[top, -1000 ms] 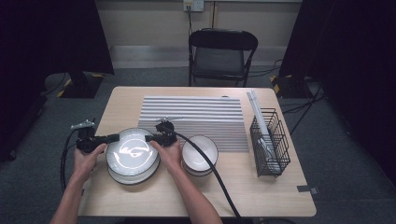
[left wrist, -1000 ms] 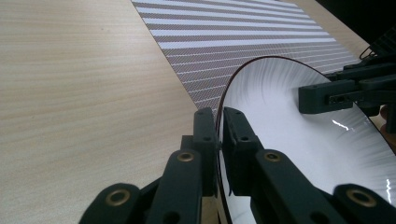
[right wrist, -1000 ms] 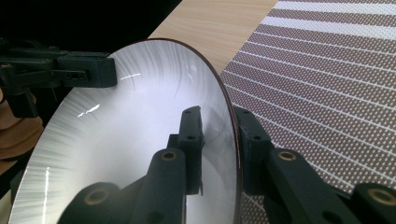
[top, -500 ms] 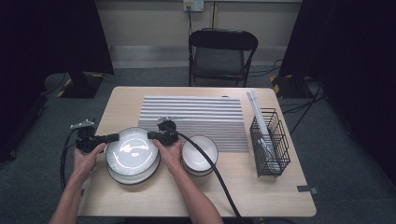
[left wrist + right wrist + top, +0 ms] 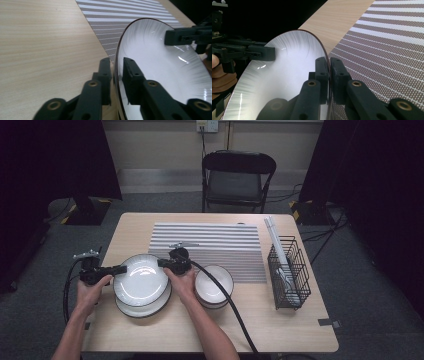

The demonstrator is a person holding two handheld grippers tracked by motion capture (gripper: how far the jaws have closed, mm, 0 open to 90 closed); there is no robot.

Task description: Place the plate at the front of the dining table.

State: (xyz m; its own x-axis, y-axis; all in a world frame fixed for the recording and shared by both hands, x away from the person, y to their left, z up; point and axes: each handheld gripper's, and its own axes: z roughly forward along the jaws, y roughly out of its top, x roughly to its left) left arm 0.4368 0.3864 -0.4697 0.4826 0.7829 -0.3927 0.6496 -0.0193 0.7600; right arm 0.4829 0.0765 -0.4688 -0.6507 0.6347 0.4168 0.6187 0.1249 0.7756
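Lower left of high view: left gripper and right gripper fingers clamp top plate rim; lifted off stack, placement pending.

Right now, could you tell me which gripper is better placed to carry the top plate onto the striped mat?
Probably right: the right gripper clamps the top plate beside the striped mat; the left gripper clamps the far rim.

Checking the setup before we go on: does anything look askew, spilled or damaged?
Nothing spilled or broken. The top plate sits off-centre over the plate beneath, pinched at opposite rims by the left tongs and right tongs.
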